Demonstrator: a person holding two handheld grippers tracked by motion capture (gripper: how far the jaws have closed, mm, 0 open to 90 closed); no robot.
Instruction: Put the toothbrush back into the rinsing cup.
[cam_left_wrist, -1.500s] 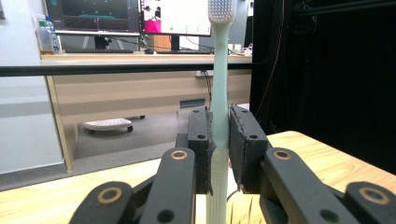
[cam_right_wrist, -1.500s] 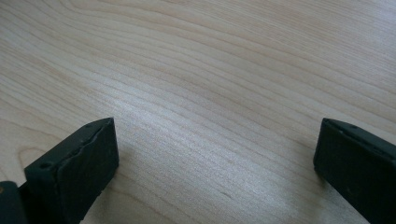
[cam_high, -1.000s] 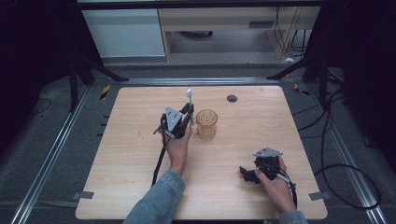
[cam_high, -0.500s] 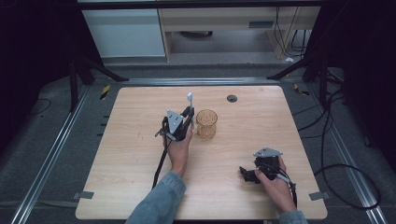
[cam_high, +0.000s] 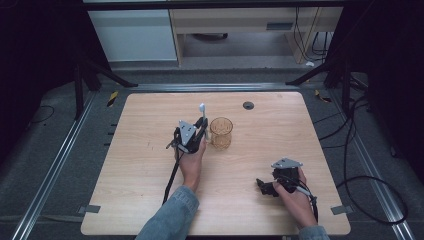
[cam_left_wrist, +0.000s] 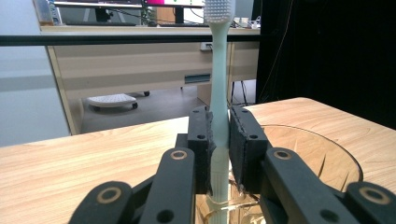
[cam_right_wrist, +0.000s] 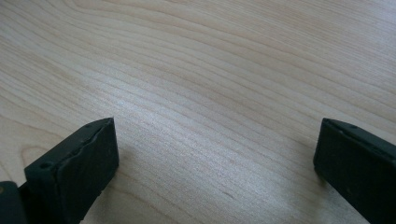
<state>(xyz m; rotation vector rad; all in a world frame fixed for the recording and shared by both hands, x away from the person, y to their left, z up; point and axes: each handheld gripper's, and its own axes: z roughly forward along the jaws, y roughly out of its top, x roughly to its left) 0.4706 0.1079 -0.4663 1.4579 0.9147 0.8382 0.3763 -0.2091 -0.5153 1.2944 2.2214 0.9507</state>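
Note:
A pale green toothbrush (cam_left_wrist: 218, 88) stands upright between my left gripper's jaws, bristle head up. My left gripper (cam_high: 201, 126) is shut on its handle, just left of an amber glass cup (cam_high: 221, 133) near the middle of the wooden table (cam_high: 140, 165). In the left gripper view my left gripper (cam_left_wrist: 219, 140) holds the brush over the cup's (cam_left_wrist: 322, 158) near rim, and the handle's lower end reaches below the rim. My right gripper (cam_high: 265, 187) rests low at the table's front right, open. In the right gripper view my right gripper (cam_right_wrist: 217, 161) has bare wood between its jaws.
A small dark round hole (cam_high: 248, 105) sits in the table near its far edge. A black cable (cam_high: 172, 175) trails from the left gripper toward the front edge. Metal rails (cam_high: 50, 175) and dark stand legs flank the table. A low cabinet (cam_high: 235, 30) stands beyond.
The left gripper has shifted slightly nearer and right, bringing the upright toothbrush closer to the cup. The right gripper has stayed put.

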